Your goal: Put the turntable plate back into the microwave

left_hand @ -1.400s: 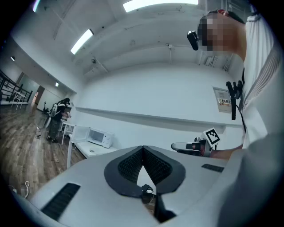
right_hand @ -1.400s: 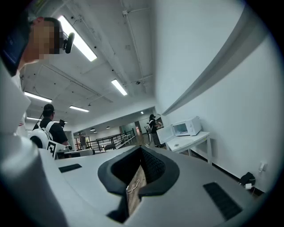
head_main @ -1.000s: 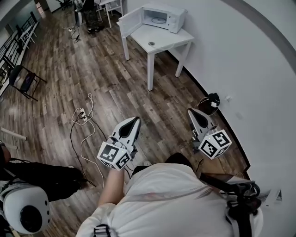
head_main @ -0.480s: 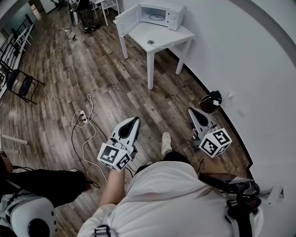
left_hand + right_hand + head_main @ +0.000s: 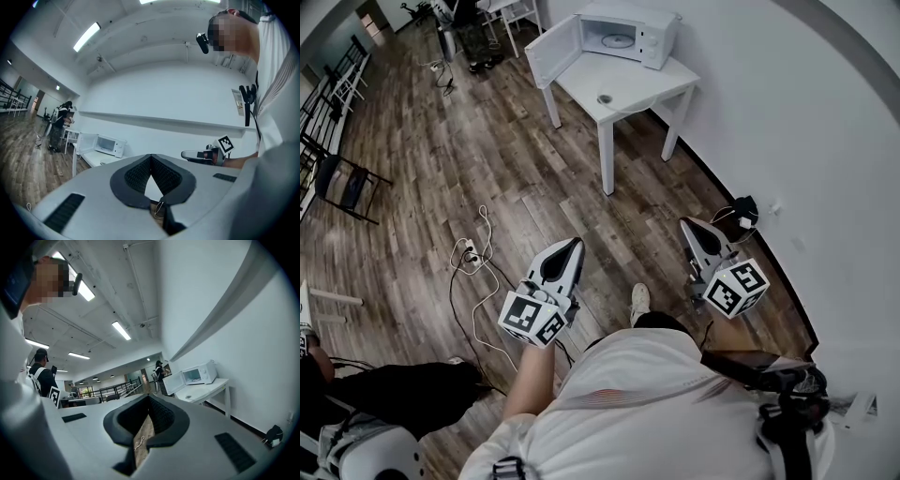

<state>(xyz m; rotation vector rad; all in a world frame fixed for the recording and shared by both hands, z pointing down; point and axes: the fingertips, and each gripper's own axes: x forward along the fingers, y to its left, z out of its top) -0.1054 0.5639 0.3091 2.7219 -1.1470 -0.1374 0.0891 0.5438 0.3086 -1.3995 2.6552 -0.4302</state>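
Observation:
A white microwave stands with its door swung open on a white table, far ahead at the top of the head view. A round pale disc shows inside its cavity. A small round thing lies on the tabletop. My left gripper and right gripper are held level over the wooden floor, well short of the table. Both are shut with nothing in them. The left gripper view shows the closed left gripper and the microwave far off. The right gripper view shows the right gripper and the microwave.
White cables and a power strip lie on the floor to the left. A black folding chair stands further left. A black object with a cord sits by the white wall on the right. Another person is at the lower left.
The person has walked forward, so the table and microwave sit lower and nearer in the head view. A shoe now shows between the grippers. Both grippers stay shut.

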